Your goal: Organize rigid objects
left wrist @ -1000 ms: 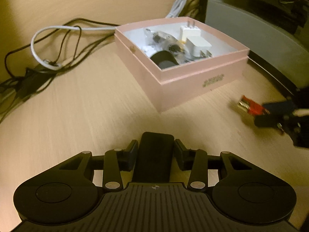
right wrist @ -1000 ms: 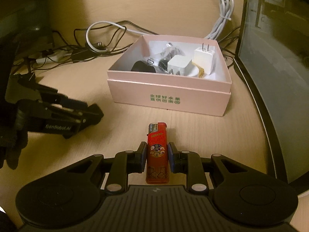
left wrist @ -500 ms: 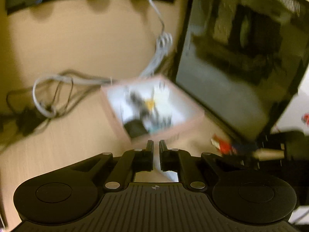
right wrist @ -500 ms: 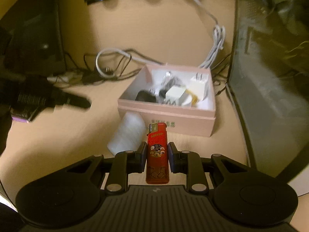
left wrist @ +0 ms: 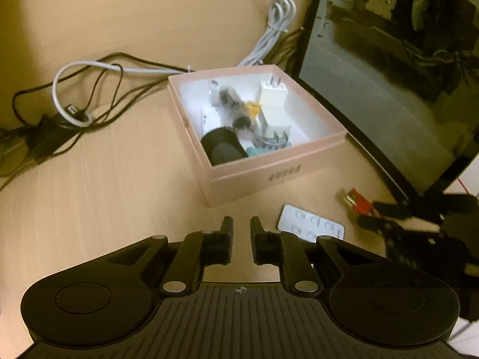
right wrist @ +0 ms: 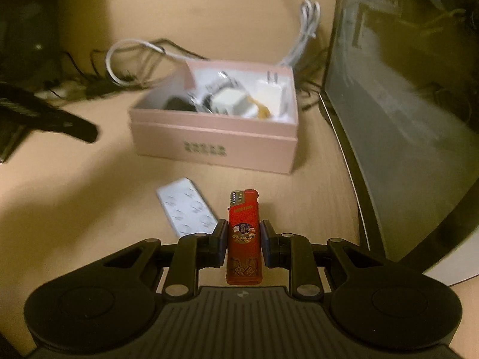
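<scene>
Right gripper point(right wrist: 242, 239) clamps red lighter point(right wrist: 243, 236) upright, just before pink box point(right wrist: 215, 137). Left gripper point(left wrist: 241, 236) fingers closed, nothing between them, above surface point(left wrist: 104, 179); white remote point(left wrist: 311, 226) lies beside.

I'm looking over a light wood-grain desk point(left wrist: 89, 194) glowing under warm yellowish light. A dark glass-sided computer case point(left wrist: 389, 74) is standing along its right edge; tangled cables point(left wrist: 89, 89) are trailing across the far side.
</scene>
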